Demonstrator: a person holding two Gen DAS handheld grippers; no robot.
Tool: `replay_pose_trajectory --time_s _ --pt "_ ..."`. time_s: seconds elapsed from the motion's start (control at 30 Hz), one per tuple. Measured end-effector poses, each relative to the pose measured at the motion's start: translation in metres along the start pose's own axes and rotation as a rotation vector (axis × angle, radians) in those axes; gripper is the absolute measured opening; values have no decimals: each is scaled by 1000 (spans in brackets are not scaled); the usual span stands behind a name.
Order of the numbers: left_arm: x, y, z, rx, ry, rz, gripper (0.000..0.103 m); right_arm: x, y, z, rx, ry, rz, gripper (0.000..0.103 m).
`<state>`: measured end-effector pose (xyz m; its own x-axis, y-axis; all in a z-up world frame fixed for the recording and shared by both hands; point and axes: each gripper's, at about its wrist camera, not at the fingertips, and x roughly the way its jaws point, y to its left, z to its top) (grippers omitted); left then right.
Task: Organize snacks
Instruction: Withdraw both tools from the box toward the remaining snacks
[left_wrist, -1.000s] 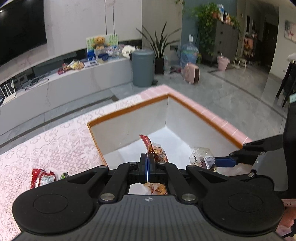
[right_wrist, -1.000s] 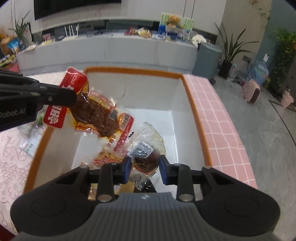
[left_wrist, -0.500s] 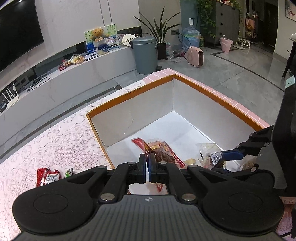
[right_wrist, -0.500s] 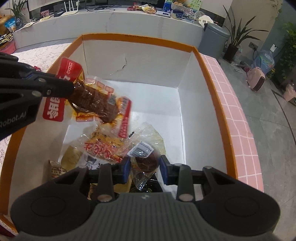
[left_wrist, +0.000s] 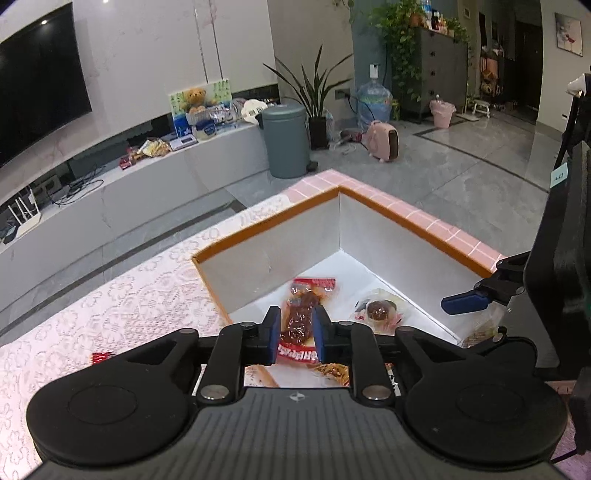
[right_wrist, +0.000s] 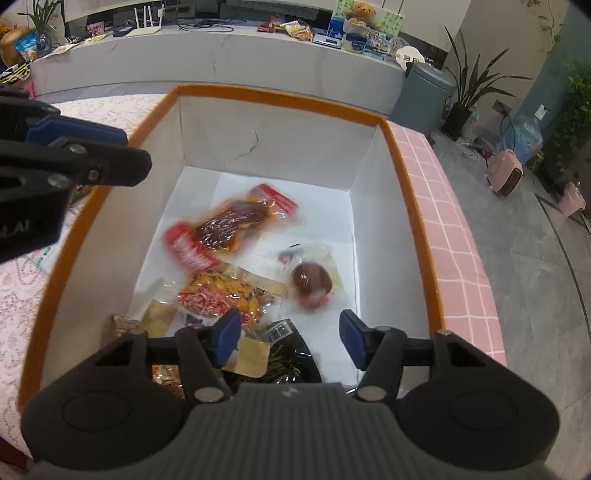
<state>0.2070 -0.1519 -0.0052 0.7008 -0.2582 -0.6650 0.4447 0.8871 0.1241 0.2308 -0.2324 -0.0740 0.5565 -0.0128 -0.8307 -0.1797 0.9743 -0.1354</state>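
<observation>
The right wrist view looks straight down into the orange-rimmed box (right_wrist: 413, 192), showing the red-ended meat packet (right_wrist: 231, 225) lying on its white floor beside a clear packet with a round brown snack (right_wrist: 312, 278), an orange-and-red bag (right_wrist: 218, 295) and a barcode label (right_wrist: 279, 330). The left wrist view alone shows a small red wrapper (left_wrist: 101, 356) on the lace-covered counter (left_wrist: 110, 314). Left tongs (left_wrist: 295, 334) and right tongs (right_wrist: 290, 338) both hang released above the box. "Robot.AI" is partly readable on the left tool.
</observation>
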Motion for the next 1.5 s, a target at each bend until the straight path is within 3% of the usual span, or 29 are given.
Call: replay_pose_trajectory --time_s 0.3,0.47,0.97,1.13,1.3,1.5 --pt "-32 18 -15 -53 -32 33 27 -36 16 -3 6 -86 -5 72" --pt "-51 27 -32 -53 -52 105 28 -59 35 -5 18 -145 21 73" --pt "-92 75 -100 -185 -23 203 34 -99 127 -33 -55 -368 155 73" --pt "-93 92 -127 -247 25 210 34 -95 143 -40 14 -394 177 72" --pt "-91 105 -145 -292 57 202 34 -94 163 -47 -5 -431 164 68" --pt "-87 122 -166 -341 74 166 35 -78 185 -48 -54 -380 180 59"
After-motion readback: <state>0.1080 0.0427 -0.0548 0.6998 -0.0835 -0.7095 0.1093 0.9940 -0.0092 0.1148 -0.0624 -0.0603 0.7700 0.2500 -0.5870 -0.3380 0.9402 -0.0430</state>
